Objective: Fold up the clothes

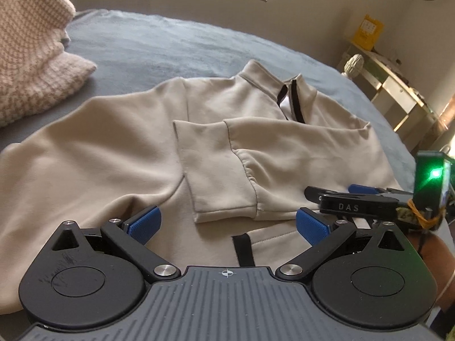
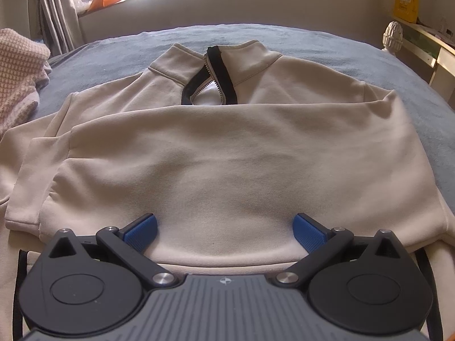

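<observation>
A grey-blue bedspread [image 2: 327,39] fills a sunlit bedroom, window ledge at twelve o'clock. The beige zip-neck sweatshirt [image 2: 216,153] lies centred, one sleeve folded across. Left gripper [image 1: 227,224] and right gripper [image 2: 226,228] hover, jaws spread, empty.

Sweatshirt [image 2: 227,153] on bed [image 2: 284,37], blanket [image 2: 17,65] left

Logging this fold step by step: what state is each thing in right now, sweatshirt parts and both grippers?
Sweatshirt: flat on the bed, partly folded.
Right sleeve: folded across the chest.
Left sleeve: spread out, not folded.
Collar zipper: open.
Left gripper: open, empty.
Right gripper: open, empty, fingers above the sweatshirt.
Knit blanket: bunched at the bed's side.
</observation>
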`<state>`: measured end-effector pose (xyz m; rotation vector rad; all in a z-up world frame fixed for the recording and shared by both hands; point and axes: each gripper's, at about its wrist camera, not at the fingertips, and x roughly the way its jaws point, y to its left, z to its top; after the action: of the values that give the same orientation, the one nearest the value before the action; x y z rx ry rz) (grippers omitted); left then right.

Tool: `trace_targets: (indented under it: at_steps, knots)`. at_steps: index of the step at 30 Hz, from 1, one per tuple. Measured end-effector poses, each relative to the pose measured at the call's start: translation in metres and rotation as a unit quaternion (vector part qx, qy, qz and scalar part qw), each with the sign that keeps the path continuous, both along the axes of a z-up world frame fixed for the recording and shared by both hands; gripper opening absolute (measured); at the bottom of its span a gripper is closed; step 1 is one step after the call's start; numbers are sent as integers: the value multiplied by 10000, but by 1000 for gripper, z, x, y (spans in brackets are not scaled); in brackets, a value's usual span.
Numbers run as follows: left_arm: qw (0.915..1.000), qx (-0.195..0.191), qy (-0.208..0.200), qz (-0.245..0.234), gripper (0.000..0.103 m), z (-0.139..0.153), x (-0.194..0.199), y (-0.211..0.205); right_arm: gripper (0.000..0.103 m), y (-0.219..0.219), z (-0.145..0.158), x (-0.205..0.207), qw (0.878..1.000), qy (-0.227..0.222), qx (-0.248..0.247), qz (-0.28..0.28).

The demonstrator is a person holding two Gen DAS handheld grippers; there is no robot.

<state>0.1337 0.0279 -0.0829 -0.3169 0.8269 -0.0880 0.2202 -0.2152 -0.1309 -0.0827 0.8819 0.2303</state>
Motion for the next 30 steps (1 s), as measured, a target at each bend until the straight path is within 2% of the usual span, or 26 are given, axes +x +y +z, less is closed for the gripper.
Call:
trace_targets:
  at_steps: [7,14,20,26,30]
  knots:
    - [9980,57,-515,350,101,13,-43,28,103,1,-1,-1,10000,-24,-19,-8]
    - [9940,446,-648,766,100,20,-95,67,103,1,-1,0,10000,-24,-8,-4]
    - [9873,754,-406,1341,98,13,-139,101,103,1,-2,-1,10000,-55,13,-1]
    - [9776,604,-67,2017,97,4,-165,132,103,0,-1,-1,10000,-63,21,0]
    - [9649,422,-27,2590,95,2,-184,156,103,1,-1,-1,10000,-61,14,-7]
